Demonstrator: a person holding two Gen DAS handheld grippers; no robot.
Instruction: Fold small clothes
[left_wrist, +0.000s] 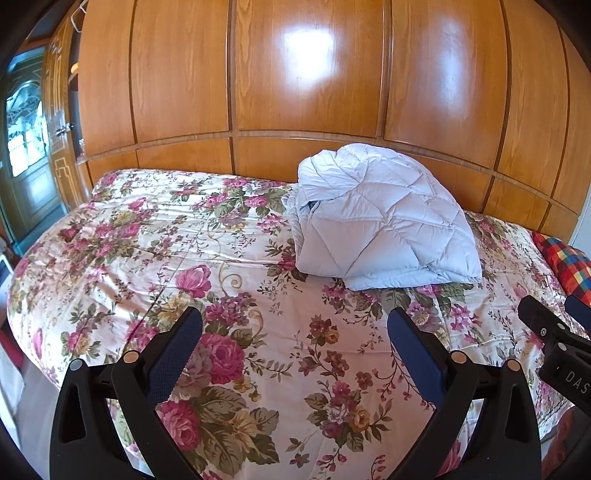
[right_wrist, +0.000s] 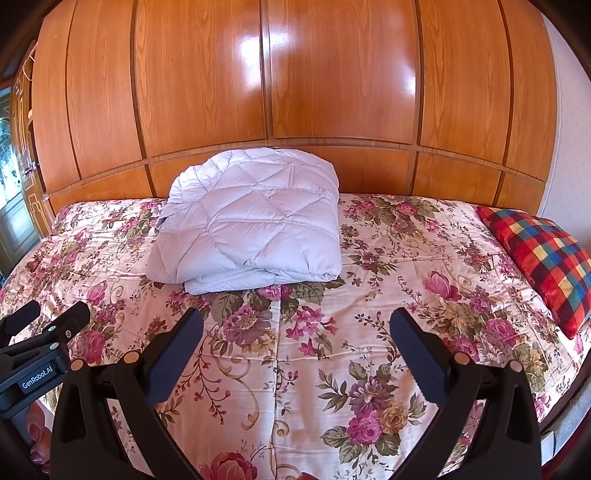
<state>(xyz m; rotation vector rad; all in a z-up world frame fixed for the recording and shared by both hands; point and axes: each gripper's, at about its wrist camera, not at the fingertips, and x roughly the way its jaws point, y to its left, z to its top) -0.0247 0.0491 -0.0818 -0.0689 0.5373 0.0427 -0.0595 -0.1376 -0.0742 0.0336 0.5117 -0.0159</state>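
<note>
At the bottom of each wrist view the jaws stand wide apart and hold nothing — the left gripper (left_wrist: 294, 321) and the right gripper (right_wrist: 296, 321) both hover above the floral bedspread (left_wrist: 147, 240). The pale quilted garment (right_wrist: 247, 229) lies folded ahead of both, apart from the jaws, near the wooden headboard (right_wrist: 295, 92). It sits upper right of centre in the left view and just upper left of centre in the right view — its long axis across the frame, so the right gripper looks slightly better lined up.

A plaid pillow (right_wrist: 543, 254) lies on the floral bedspread (right_wrist: 295, 350) below wooden panelling (right_wrist: 332, 92).
</note>
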